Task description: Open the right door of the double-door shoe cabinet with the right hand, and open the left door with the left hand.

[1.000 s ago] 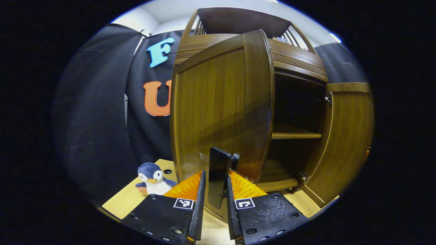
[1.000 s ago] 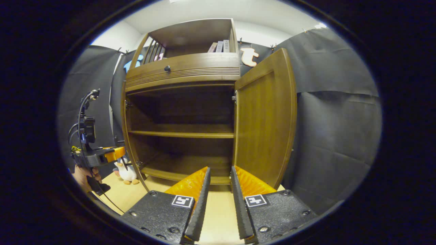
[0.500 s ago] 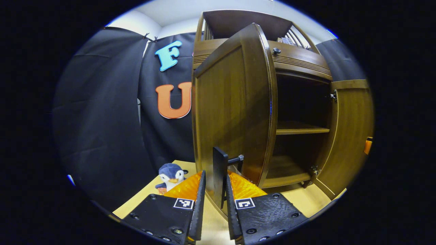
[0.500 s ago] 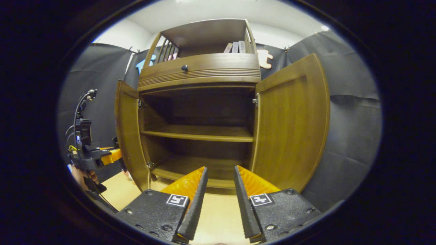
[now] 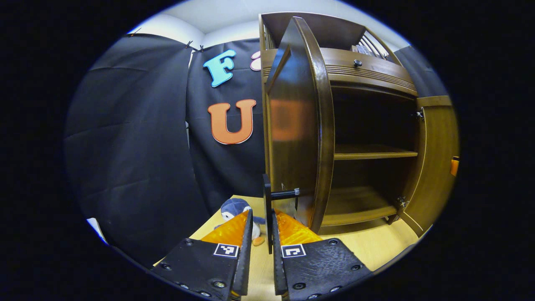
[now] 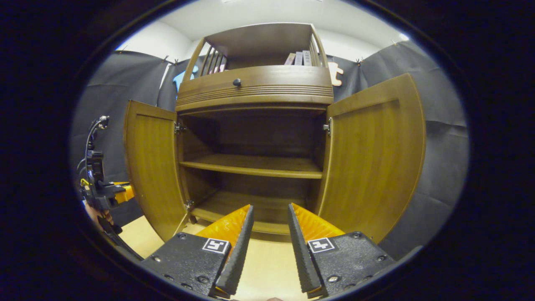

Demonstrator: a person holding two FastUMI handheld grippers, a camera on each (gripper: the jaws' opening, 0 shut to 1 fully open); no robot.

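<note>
Both doors of the shoe cabinet (image 6: 255, 96) are swung wide. The left door (image 5: 299, 125) is seen edge-on, and its handle (image 5: 267, 209) is clamped between the fingers of the left gripper (image 5: 260, 234). The right door (image 6: 372, 159) stands free, and before the cabinet the right gripper (image 6: 269, 234) is held with its fingers narrowly parted on nothing. No legible writing is seen on the cabinet. A penguin toy (image 5: 234, 209) is seen on the table (image 5: 368, 251) beside the left door.
</note>
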